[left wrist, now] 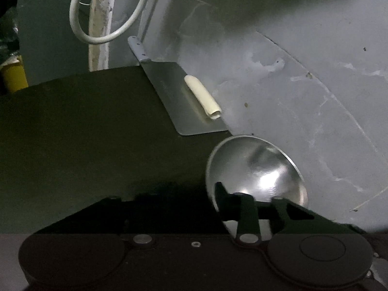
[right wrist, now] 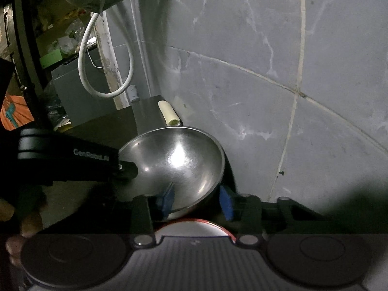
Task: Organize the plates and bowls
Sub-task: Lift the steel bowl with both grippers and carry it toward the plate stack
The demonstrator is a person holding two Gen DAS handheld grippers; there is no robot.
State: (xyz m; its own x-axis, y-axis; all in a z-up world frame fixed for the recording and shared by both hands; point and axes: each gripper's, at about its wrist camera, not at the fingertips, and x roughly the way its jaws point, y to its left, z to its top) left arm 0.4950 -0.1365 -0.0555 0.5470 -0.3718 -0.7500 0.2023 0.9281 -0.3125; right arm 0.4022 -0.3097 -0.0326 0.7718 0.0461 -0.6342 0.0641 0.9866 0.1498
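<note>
Nearest, under the right gripper (right wrist: 196,200), a white plate with a red rim (right wrist: 194,228) shows only as a sliver. Above it, the blue pads (right wrist: 167,197) straddle the near rim of the steel bowl (right wrist: 177,160), one inside, one outside; whether they pinch cannot be told. The left gripper (right wrist: 126,167) is clamped narrow on the bowl's left rim. The bowl looks light, rigid and slick, so the thin rim is the sensible hold; it may pivot in one grip. It sits tilted on the dark counter (left wrist: 84,126) by the grey wall (right wrist: 266,72). Beyond: cleaver (left wrist: 179,101), cream roll (left wrist: 202,97), white cable loop (left wrist: 106,12).
</note>
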